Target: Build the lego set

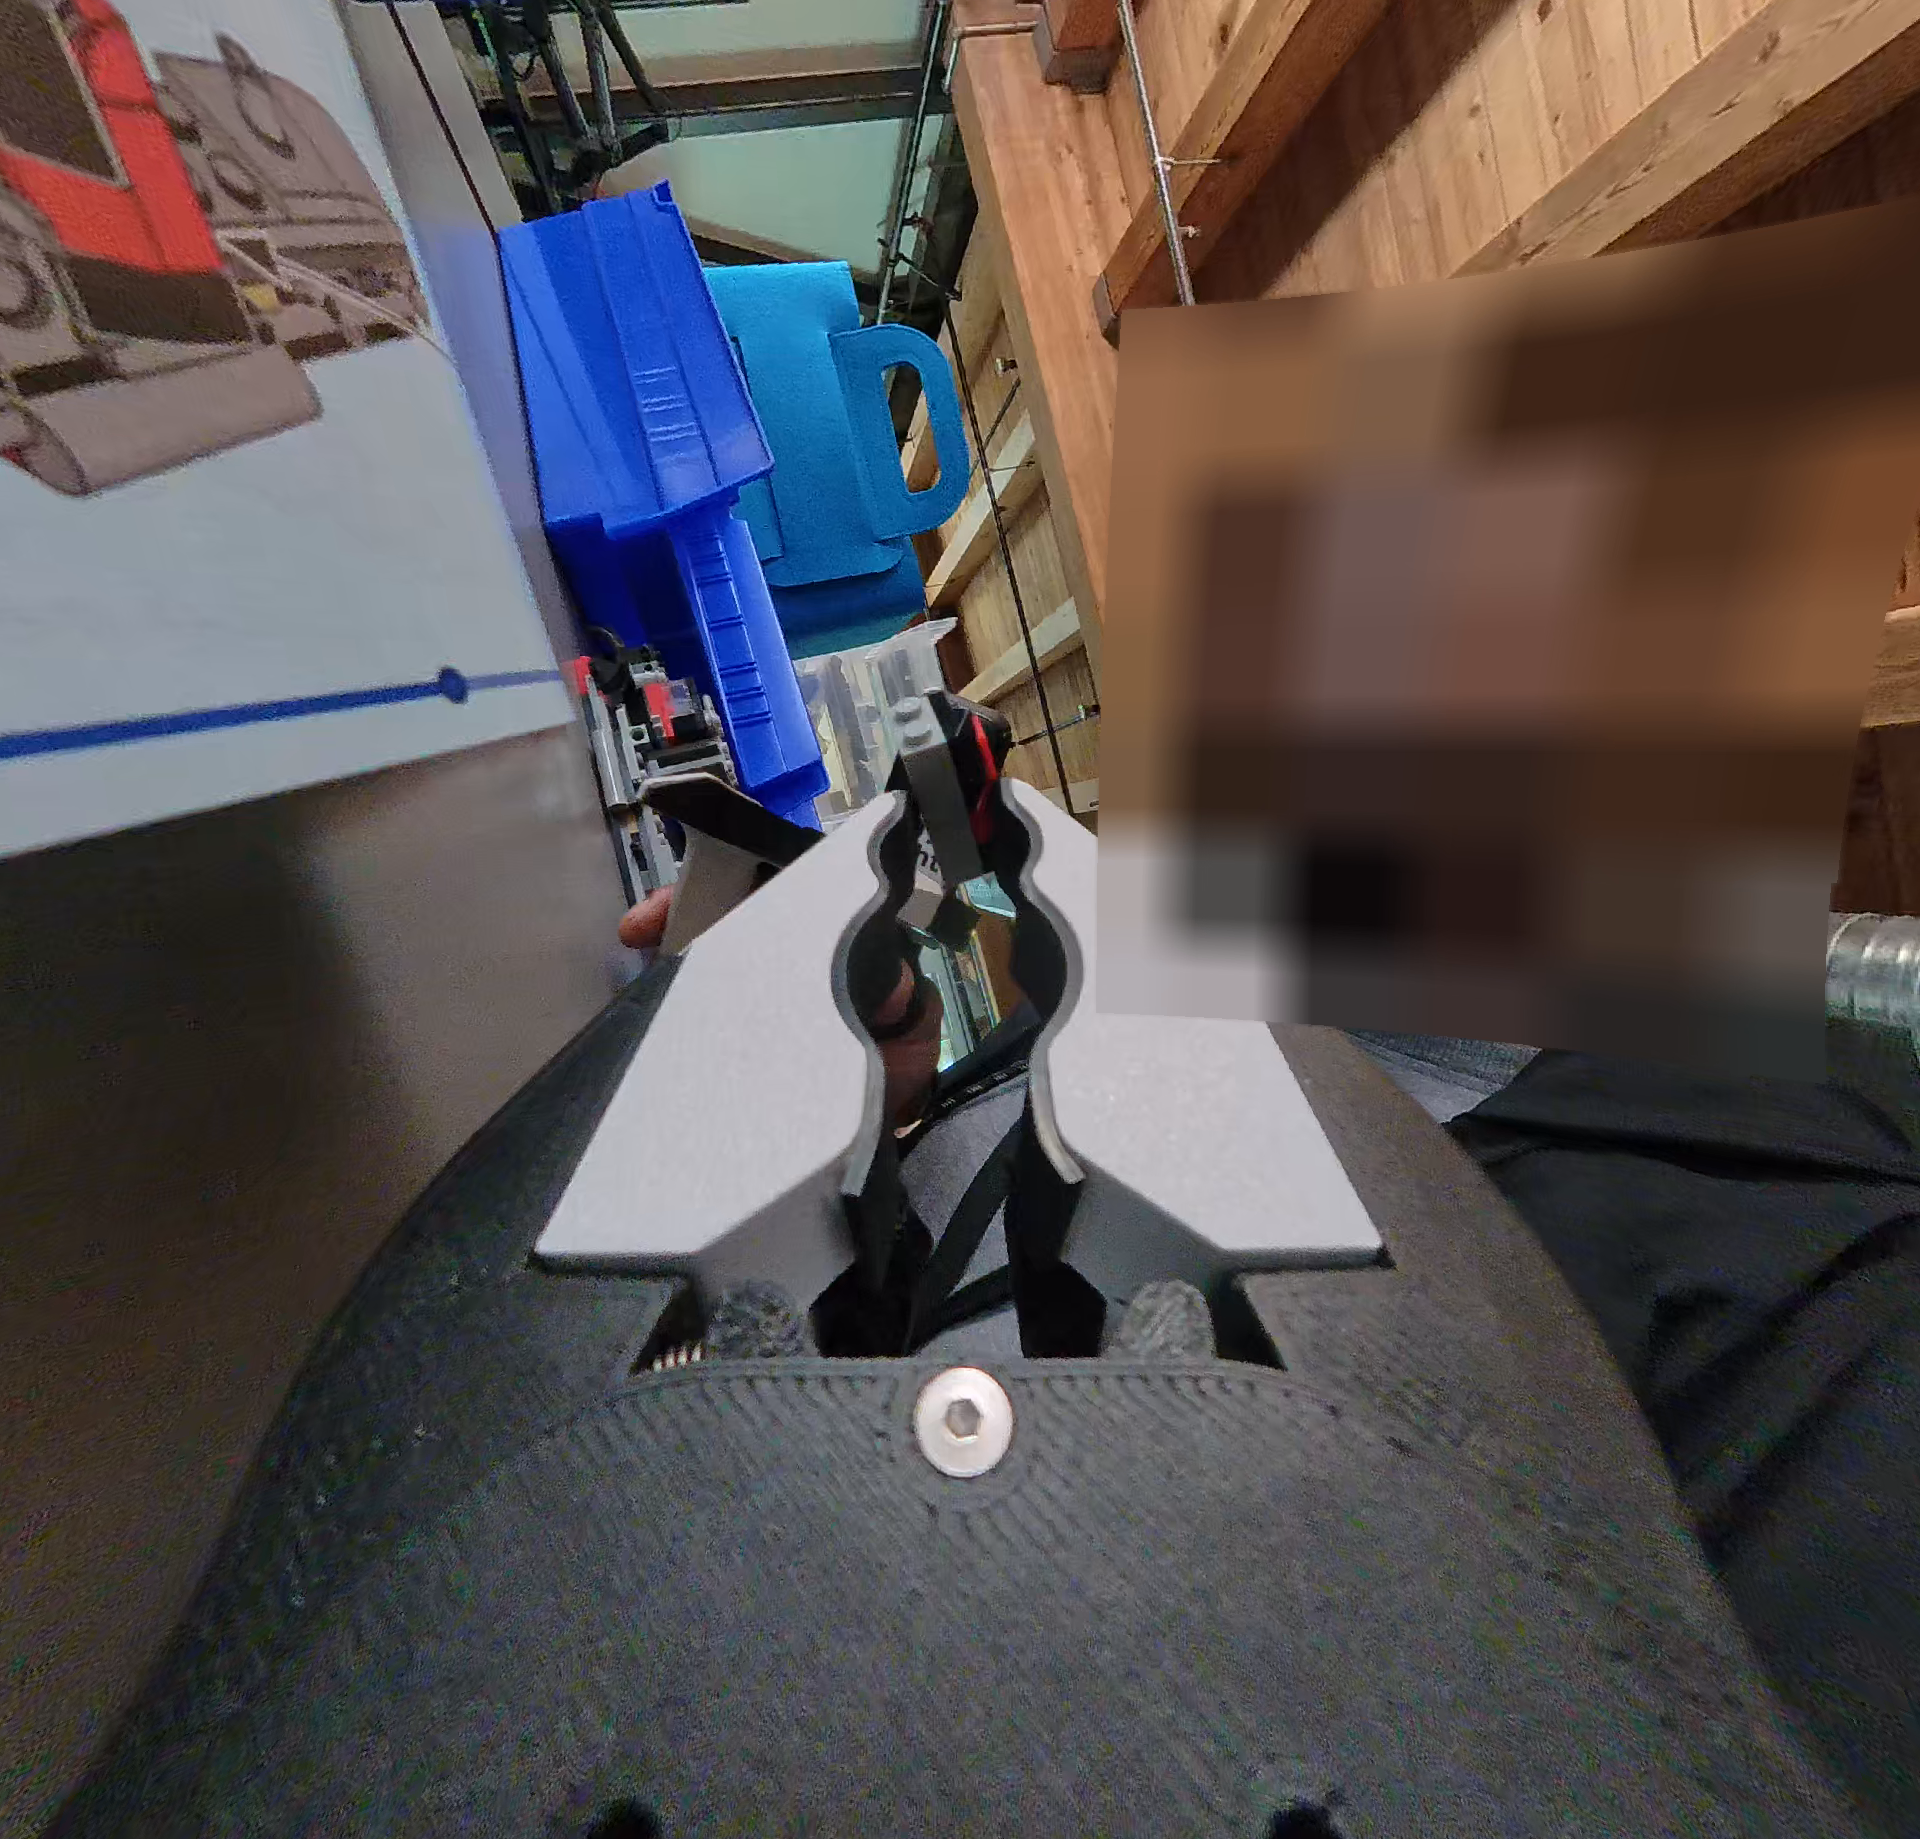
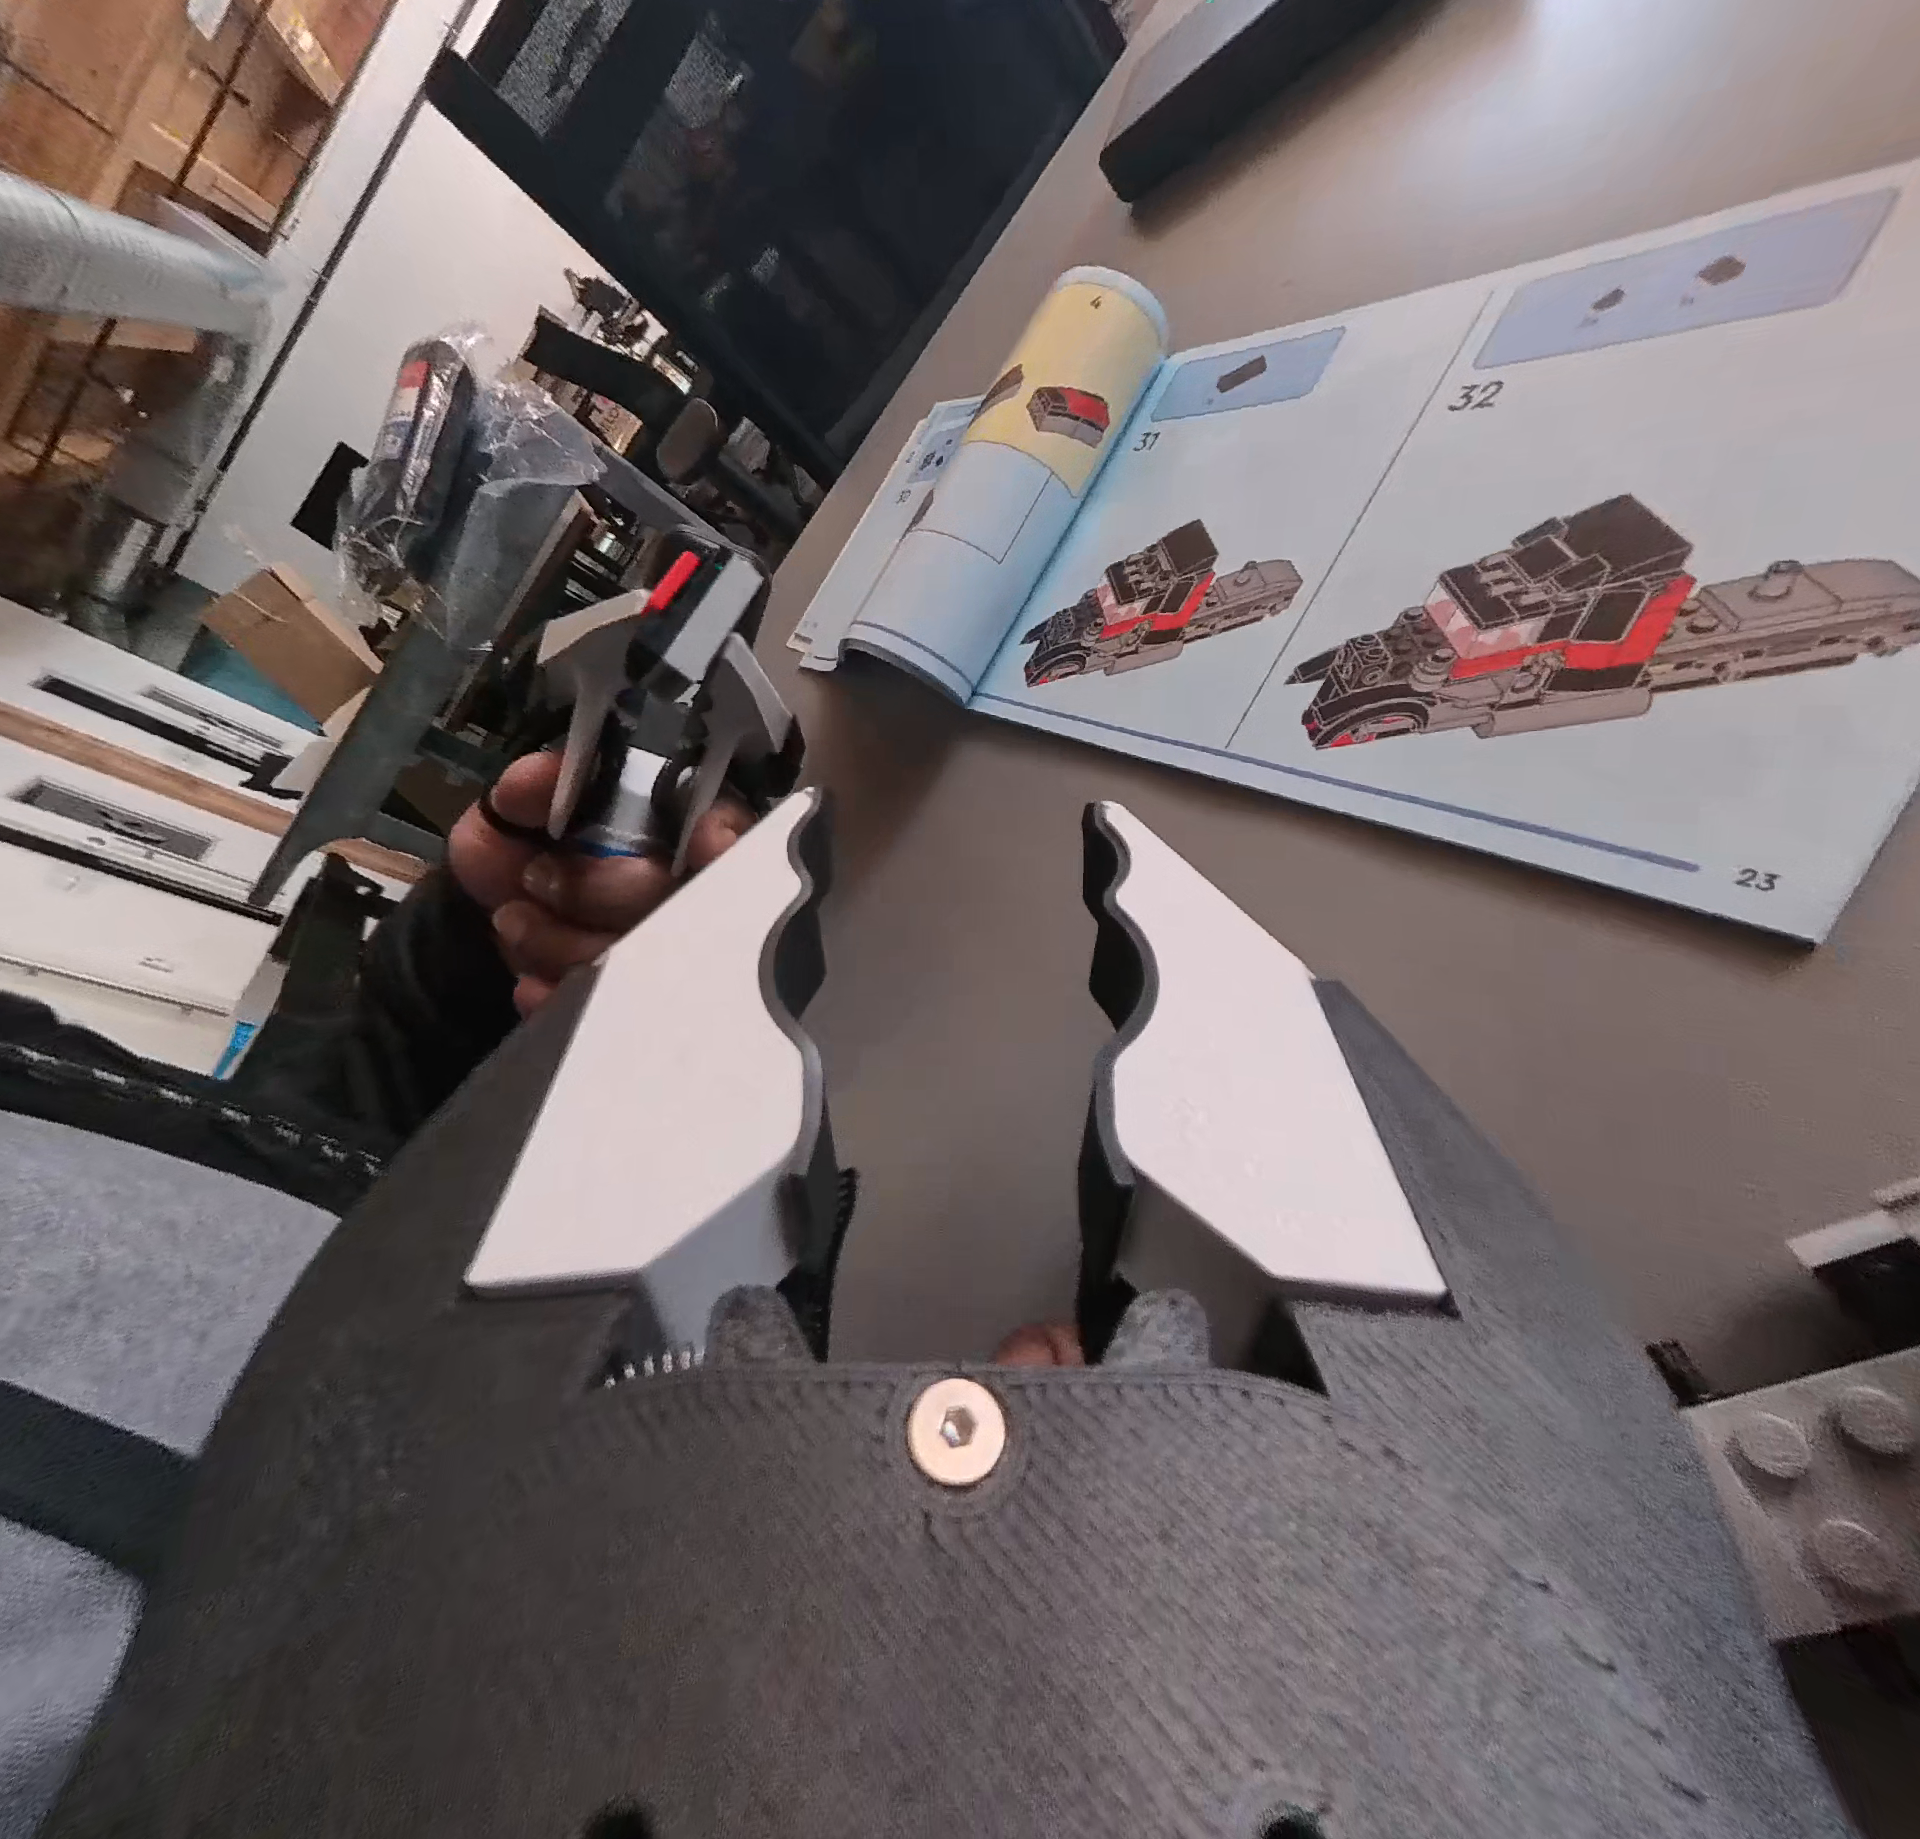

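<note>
Two grippers in play, only one loaded. Our left gripper (image 1: 951,833) pinches a small lego sub-assembly (image 1: 951,792) at the fingertips: black and grey pieces with a red element, held up in the air, clear of the table (image 2: 1351,1062). The right wrist view confirms it: the same chunk (image 2: 701,610) sits clamped between the left fingers, a hand (image 2: 520,875) wrapped round the handle below.

Our right gripper (image 2: 951,823) is spread wide and holds nothing, hovering over bare table near the open instruction booklet (image 2: 1455,750).

The booklet pages show a black, red and grey vehicle partway built. We read this as mid-build: a small module is made up and needs to be seated on the main body. The partly built model (image 1: 649,740) stands beside the blue bin (image 1: 644,501) in the left view; a grey studded plate (image 2: 1818,1477) shows at the right view's lower edge, and we can't tell whether it belongs to that model.

Next move, as we judge it:
- check stud orientation of the held chunk against the booklet picture
- bring the right gripper in to brace or re-grip, since the left hold is only at the tips
- line up the studs square, then press straight down

Risk: the tip pinch may let the chunk rotate under pressing load.
</note>
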A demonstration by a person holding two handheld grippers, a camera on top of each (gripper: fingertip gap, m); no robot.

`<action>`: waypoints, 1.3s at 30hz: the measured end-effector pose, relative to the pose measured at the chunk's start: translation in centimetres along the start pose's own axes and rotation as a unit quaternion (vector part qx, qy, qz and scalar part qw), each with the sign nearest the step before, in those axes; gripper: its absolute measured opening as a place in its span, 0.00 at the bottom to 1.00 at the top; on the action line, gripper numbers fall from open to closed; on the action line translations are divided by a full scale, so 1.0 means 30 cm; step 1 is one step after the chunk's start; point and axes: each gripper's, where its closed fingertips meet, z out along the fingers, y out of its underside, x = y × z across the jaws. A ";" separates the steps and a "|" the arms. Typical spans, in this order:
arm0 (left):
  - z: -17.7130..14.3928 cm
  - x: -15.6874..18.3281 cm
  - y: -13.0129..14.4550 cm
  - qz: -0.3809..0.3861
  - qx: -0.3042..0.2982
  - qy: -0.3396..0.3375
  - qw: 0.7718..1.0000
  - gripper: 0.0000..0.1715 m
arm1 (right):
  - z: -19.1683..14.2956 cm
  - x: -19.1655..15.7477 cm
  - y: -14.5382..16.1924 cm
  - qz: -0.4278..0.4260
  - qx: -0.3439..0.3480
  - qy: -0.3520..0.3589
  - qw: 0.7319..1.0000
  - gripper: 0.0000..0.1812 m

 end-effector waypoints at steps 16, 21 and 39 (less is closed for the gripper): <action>0.069 -0.010 0.092 0.072 -0.018 -0.034 0.997 0.08 | -0.043 -0.089 -0.012 0.016 -0.013 -0.097 0.995 0.26; 0.080 0.006 0.174 0.093 -0.034 -0.032 0.995 0.08 | -0.071 -0.185 -0.021 0.070 -0.026 -0.177 0.981 0.25; 0.089 0.045 0.297 0.177 -0.094 -0.039 0.979 0.08 | -0.133 -0.242 0.054 0.088 -0.072 -0.199 0.973 0.16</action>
